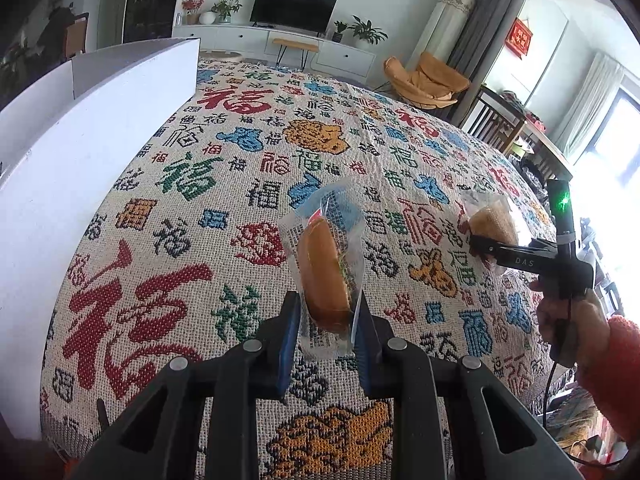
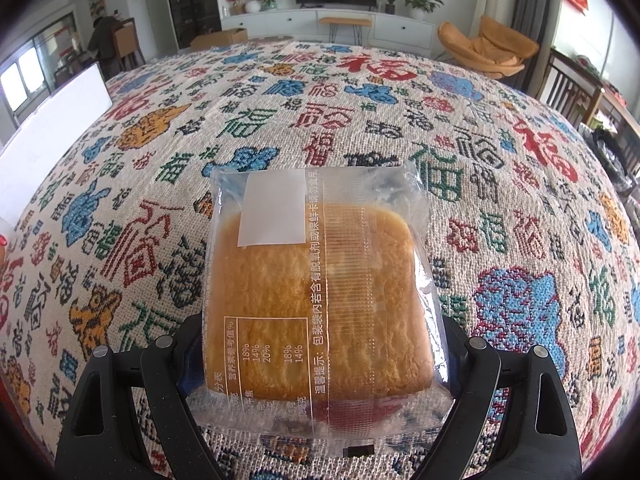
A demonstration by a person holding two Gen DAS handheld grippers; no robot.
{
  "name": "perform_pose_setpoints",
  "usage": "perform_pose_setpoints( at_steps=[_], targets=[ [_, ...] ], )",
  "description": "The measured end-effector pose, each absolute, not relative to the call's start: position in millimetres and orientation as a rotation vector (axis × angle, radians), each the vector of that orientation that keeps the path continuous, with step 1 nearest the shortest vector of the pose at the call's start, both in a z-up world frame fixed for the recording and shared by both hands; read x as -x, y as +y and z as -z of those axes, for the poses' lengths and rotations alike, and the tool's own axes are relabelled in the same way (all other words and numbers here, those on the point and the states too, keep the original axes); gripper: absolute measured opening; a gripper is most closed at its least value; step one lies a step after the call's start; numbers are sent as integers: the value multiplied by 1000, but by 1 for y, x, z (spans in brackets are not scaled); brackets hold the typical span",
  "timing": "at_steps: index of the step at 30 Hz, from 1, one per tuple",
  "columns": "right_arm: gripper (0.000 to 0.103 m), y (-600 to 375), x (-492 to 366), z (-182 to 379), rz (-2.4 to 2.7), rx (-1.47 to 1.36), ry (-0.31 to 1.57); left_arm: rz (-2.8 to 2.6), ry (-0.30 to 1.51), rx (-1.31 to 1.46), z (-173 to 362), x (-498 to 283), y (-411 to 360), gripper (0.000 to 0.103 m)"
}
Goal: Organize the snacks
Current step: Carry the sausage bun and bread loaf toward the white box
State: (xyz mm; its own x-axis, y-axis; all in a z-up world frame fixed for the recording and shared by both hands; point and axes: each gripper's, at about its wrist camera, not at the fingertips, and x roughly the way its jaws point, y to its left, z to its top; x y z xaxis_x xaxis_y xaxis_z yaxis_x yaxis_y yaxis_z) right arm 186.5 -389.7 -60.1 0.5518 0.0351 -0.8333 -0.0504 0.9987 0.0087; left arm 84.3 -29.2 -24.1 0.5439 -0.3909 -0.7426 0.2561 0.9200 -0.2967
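Note:
My left gripper [image 1: 326, 320] is shut on a wrapped bun sandwich [image 1: 324, 268], held edge-on between the blue pads above the patterned cloth [image 1: 192, 184]. To the right in the same view, my right gripper [image 1: 478, 242] grips a square bread packet [image 1: 494, 220]; a hand in a red sleeve [image 1: 576, 320] holds the tool. In the right wrist view the square bread in clear wrap [image 2: 316, 292] fills the gap between my right gripper's [image 2: 320, 352] jaws and hides the fingertips. The packet's printed back faces the camera.
An open white box [image 1: 80, 140] stands at the left edge of the table, also showing as the white box [image 2: 52, 136] in the right wrist view. Beyond the table are an orange chair [image 1: 428, 78], a TV cabinet and a person [image 2: 104, 36] far off.

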Motion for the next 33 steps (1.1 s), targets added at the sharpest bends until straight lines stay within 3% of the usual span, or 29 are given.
perform_pose_setpoints(
  at_steps=[11,14,17,33],
  targets=[
    [88,-379,-200,46,-88,41,1217,391,916,182,19,-79,-26,25],
    [85,-377,-193,36,-101,75,1210,390,915,191,18,-77,-23,25],
    [74,-376,-187,25,-113,99,1188,392,913,201,17,-77,-22,25],
    [73,-357,-179,-11,-212,2,1101,406,905,235,12,-75,-17,25]
  ],
)
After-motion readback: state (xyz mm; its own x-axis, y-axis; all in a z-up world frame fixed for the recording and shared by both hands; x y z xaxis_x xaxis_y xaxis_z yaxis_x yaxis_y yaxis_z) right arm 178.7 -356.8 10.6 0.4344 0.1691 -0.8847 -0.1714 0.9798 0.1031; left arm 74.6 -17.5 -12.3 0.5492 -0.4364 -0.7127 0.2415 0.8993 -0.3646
